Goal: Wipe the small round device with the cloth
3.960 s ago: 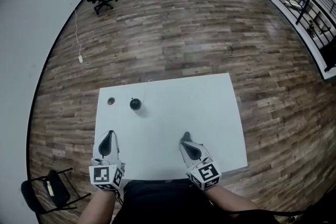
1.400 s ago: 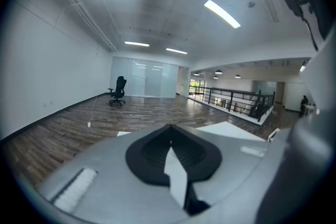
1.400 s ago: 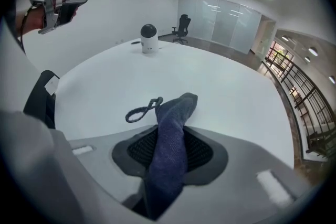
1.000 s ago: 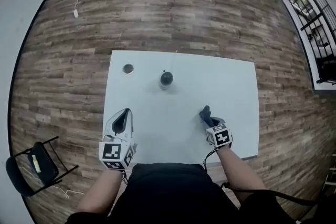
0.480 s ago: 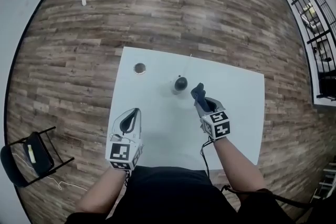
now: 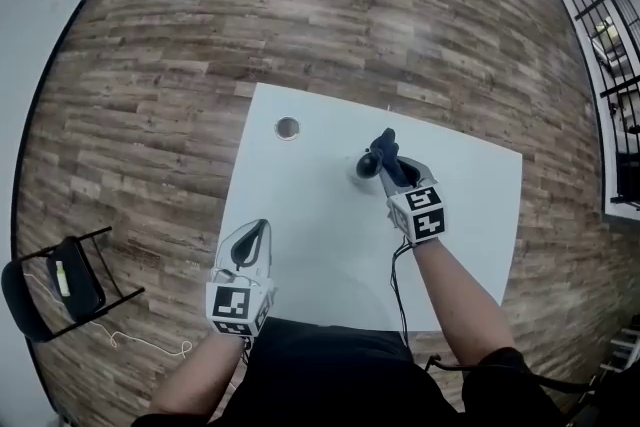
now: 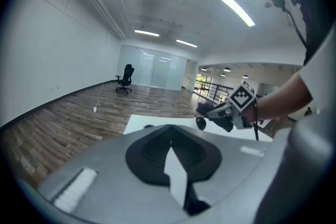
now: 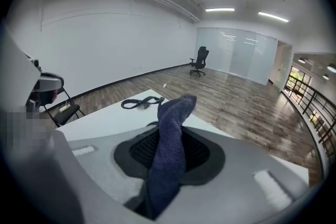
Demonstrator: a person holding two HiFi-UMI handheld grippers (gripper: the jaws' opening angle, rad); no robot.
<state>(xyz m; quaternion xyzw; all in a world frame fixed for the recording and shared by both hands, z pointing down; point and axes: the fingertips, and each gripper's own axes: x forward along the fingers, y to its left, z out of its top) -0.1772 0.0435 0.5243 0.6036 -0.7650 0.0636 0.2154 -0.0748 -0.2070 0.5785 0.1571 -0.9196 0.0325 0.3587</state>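
Device [image 6: 366,166] small, round, black; cloth [image 6: 386,151] dark blue

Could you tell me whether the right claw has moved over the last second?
Yes: the right claw moved across the table, from its near half up to the device.
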